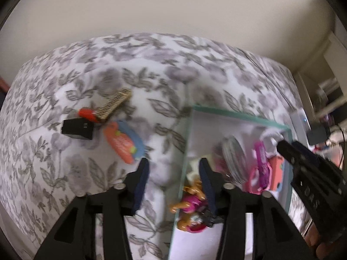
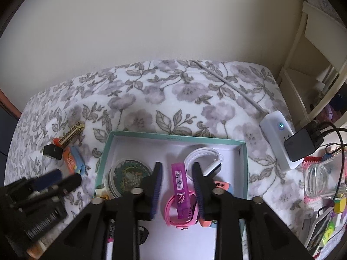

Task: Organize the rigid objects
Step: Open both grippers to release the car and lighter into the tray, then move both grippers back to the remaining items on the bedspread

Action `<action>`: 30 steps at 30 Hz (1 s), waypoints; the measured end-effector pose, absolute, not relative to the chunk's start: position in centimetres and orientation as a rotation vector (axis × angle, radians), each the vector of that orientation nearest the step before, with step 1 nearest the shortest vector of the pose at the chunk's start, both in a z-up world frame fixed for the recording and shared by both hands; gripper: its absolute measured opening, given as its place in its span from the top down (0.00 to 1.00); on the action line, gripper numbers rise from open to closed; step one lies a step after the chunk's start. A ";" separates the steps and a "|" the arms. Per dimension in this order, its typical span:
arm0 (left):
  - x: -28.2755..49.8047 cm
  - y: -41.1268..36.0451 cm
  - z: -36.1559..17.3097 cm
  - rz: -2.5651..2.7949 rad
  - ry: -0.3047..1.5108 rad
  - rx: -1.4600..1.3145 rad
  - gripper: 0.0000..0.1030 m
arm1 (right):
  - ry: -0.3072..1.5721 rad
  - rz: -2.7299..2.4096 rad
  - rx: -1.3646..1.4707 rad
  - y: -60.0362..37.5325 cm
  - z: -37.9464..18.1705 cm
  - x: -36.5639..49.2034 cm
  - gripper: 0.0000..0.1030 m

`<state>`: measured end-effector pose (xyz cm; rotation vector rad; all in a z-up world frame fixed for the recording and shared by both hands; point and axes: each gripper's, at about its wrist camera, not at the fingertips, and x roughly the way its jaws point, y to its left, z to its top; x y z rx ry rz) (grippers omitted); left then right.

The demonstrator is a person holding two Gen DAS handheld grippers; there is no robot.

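A teal-rimmed white box [image 2: 173, 134] lies on the flowered bedspread. In it are a round tin [image 2: 128, 177], a white watch [image 2: 203, 158], a pink watch [image 2: 171, 210] and a purple case [image 2: 180, 182] lying on the pink watch. My right gripper [image 2: 177, 169] hangs over the box, open, with the case between its fingers but untouched. My left gripper [image 1: 173, 173] stands open over the box's left rim [image 1: 184, 151], beside an orange toy dog [image 1: 190, 205]. Left of the box lie a black cube [image 1: 77, 129], a gold comb [image 1: 115, 104] and an orange-and-blue toy [image 1: 123, 144].
A white power strip [image 2: 275, 134] with a black charger [image 2: 300, 145] and cables sits right of the box. A glass jar [image 2: 323, 179] and small clutter lie beyond it. A white shelf [image 2: 312, 65] stands at the far right, and a plain wall is behind the bed.
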<state>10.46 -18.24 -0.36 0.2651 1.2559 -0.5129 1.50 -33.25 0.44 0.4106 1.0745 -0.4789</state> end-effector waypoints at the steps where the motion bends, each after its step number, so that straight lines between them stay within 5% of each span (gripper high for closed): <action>1: 10.9 -17.8 -0.3 -0.498 1.258 0.249 0.44 | 1.076 -0.476 0.401 -33.0 0.5 1.7 0.62; 3: 11.8 -17.0 -0.3 -0.468 1.261 0.222 0.39 | 1.079 -0.470 0.387 -32.5 0.5 2.1 0.59; 5: 12.5 -16.2 -0.3 -0.441 1.266 0.197 0.35 | 1.078 -0.472 0.378 -32.1 0.4 2.4 0.44; 16: 14.4 -14.2 -0.7 -0.337 1.262 0.159 0.32 | 1.037 -0.470 0.373 -31.0 0.3 3.6 0.24; 19: 14.7 -13.8 -0.7 -0.326 1.258 0.139 0.13 | 1.028 -0.470 0.386 -31.1 0.2 3.6 0.16; 23: 15.3 -13.1 -0.5 -0.308 1.252 0.102 0.10 | 1.007 -0.486 0.408 -31.4 0.0 3.6 0.00; 30: 16.8 -11.0 -1.0 -0.256 1.289 0.022 0.10 | 0.969 -0.459 0.430 -31.2 -0.3 4.1 0.00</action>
